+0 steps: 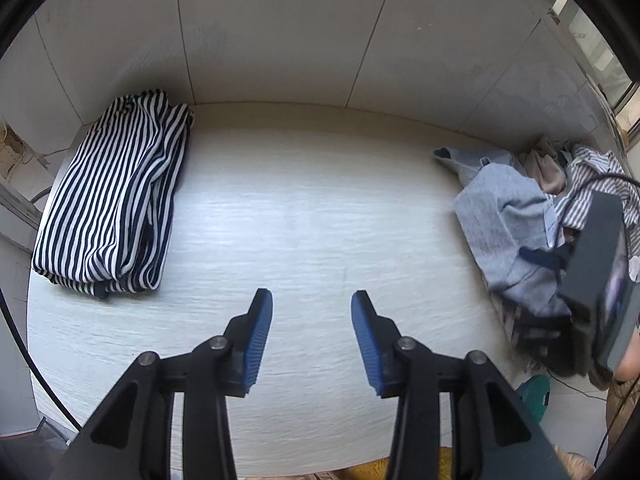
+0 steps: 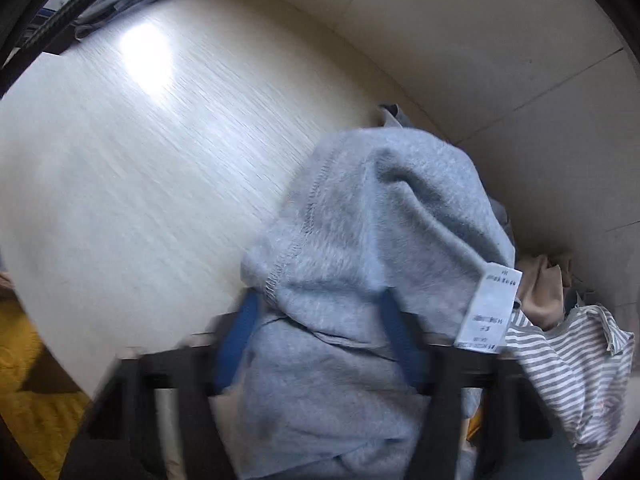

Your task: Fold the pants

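grey pants (image 2: 360,208), white label (image 2: 490,304) unreadable

Left gripper (image 1: 312,338): pointing steeply down, its 2 blue-padded fingers (image 1: 256,340) standing apart with nothing between them.
Left gripper contact: hovering, touching nothing.
Right gripper (image 2: 320,344): pointing steeply down, blurred in its own view; its 2 blue pads (image 2: 236,344) are sitting on either side of a grey fabric bunch, whether pressing on it cannot be told.
Right gripper in left wrist view (image 1: 540,258): dark body showing at the right edge, fingers mostly hidden.
Person's hand (image 1: 626,364): showing only as a sliver behind that body.
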`<move>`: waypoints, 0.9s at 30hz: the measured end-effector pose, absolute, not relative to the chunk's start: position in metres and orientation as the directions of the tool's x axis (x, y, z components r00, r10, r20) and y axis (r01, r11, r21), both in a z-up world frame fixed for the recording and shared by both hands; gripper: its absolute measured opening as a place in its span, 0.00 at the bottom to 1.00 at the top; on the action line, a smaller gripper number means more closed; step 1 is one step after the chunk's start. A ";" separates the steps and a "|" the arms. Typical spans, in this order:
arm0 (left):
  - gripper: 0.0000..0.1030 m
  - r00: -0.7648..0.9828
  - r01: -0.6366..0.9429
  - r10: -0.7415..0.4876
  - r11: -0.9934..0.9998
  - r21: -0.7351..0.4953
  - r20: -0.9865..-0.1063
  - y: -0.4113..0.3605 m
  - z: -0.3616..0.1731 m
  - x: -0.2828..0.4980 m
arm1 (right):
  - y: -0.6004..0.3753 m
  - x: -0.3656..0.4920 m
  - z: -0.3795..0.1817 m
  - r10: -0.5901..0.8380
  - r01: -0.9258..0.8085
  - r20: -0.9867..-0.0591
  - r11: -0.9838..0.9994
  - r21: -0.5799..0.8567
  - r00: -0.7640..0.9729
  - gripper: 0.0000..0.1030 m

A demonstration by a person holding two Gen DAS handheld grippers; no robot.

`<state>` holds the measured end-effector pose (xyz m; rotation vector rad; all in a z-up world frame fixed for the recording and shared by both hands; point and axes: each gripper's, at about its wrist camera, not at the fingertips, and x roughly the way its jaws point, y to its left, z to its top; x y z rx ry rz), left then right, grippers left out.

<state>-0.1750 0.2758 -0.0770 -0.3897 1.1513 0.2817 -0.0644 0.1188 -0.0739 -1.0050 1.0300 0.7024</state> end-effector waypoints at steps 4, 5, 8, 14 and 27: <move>0.42 0.386 -0.409 0.013 0.899 -0.159 -0.922 0.283 -0.078 -0.180 | 0.120 -0.060 -0.044 0.099 -0.850 -0.927 0.444 -0.283 0.360 0.08; 0.42 0.385 -0.412 0.012 0.897 -0.160 -0.923 0.284 -0.079 -0.180 | 0.120 -0.061 -0.035 0.125 -0.852 -0.924 0.447 -0.273 0.362 0.08; 0.42 0.380 -0.430 0.004 0.886 -0.173 -0.925 0.293 -0.084 -0.183 | 0.119 -0.057 0.006 0.233 -0.861 -0.918 0.474 -0.182 0.322 0.07; 0.42 0.389 -0.452 0.001 0.872 -0.190 -0.921 0.307 -0.088 -0.191 | 0.137 -0.052 0.086 0.469 -0.895 -0.858 0.445 0.024 0.210 0.07; 0.42 0.372 -0.562 0.025 0.801 -0.204 -0.928 0.350 -0.097 -0.246 | 0.321 -0.062 0.098 0.612 -0.979 -0.790 0.184 0.083 0.048 0.08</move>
